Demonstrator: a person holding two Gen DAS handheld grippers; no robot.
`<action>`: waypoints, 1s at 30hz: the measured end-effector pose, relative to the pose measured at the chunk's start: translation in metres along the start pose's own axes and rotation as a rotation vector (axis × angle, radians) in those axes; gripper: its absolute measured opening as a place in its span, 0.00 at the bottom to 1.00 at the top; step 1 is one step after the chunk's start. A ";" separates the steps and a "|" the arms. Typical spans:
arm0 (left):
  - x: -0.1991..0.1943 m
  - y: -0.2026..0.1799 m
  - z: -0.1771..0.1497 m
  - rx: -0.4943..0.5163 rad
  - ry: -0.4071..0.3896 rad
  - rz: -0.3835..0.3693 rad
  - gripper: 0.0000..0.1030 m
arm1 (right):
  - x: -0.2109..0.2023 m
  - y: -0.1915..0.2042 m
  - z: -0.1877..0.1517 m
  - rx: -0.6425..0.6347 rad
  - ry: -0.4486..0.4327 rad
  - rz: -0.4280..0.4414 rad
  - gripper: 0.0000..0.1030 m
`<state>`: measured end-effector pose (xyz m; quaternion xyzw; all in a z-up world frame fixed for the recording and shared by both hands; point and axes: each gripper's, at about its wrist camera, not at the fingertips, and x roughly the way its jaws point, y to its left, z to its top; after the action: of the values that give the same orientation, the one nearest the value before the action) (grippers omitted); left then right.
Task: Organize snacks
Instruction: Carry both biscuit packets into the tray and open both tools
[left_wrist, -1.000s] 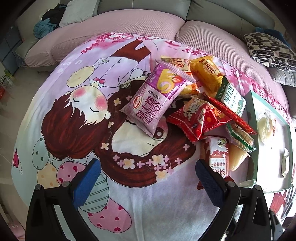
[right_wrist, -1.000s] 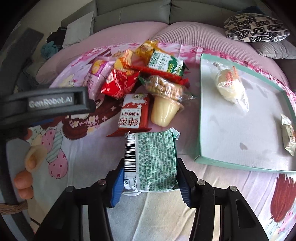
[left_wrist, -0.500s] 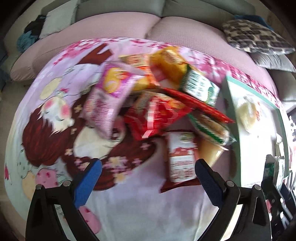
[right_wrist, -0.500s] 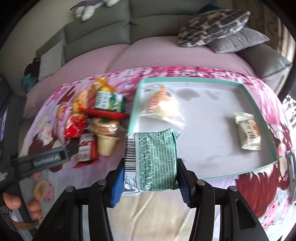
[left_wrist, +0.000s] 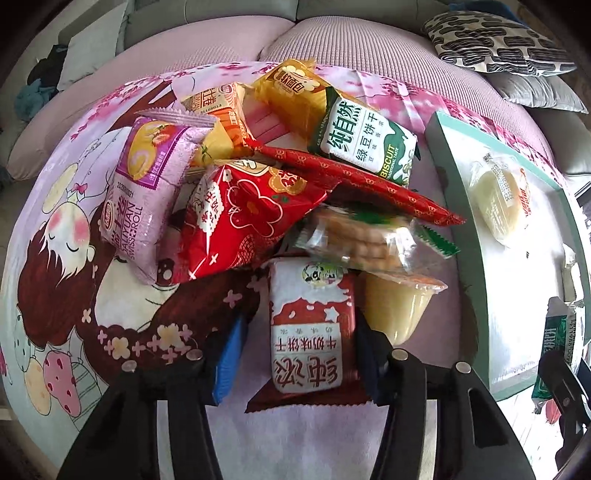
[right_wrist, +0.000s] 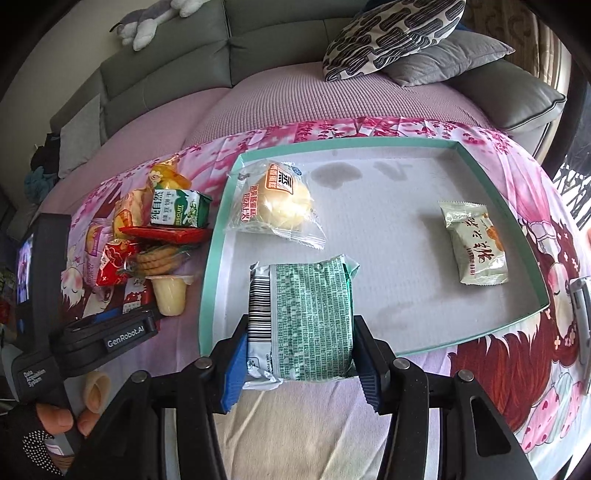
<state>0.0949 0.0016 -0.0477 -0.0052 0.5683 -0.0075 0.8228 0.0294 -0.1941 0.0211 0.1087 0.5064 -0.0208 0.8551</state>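
A pile of snack packets (left_wrist: 280, 177) lies on the cartoon blanket (left_wrist: 74, 258); the pile also shows in the right wrist view (right_wrist: 155, 236). My left gripper (left_wrist: 299, 350) straddles a red-and-white biscuit packet (left_wrist: 310, 325), its right finger touching the packet and a gap showing at the blue left pad (left_wrist: 229, 354). A yellow jelly cup (left_wrist: 399, 310) stands just right of it. My right gripper (right_wrist: 301, 354) is shut on a green biscuit packet (right_wrist: 306, 314), held over the front left of the teal tray (right_wrist: 212, 258). The tray holds a bun packet (right_wrist: 277, 203) and a pale green packet (right_wrist: 474, 247).
A green-and-white biscuit pack (left_wrist: 365, 144), a red packet (left_wrist: 251, 218) and a purple swiss roll packet (left_wrist: 147, 192) lie in the pile. Grey sofa cushions (right_wrist: 443, 55) and a patterned pillow (right_wrist: 391, 33) lie behind the tray.
My left gripper has moved right and down onto the red-and-white packet and narrowed around it. My right gripper has carried the green packet rightward over the tray.
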 end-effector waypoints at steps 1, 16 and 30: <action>0.001 -0.001 0.002 0.003 -0.004 0.003 0.54 | 0.001 0.000 0.000 0.001 0.002 0.001 0.52; -0.012 -0.003 0.016 -0.025 -0.026 -0.008 0.39 | 0.001 -0.002 0.001 0.013 0.013 0.007 0.52; -0.066 -0.036 0.006 0.096 -0.191 -0.065 0.40 | -0.006 -0.046 0.010 0.135 -0.051 -0.038 0.52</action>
<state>0.0772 -0.0330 0.0169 0.0154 0.4857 -0.0608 0.8719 0.0284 -0.2419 0.0237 0.1558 0.4838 -0.0739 0.8580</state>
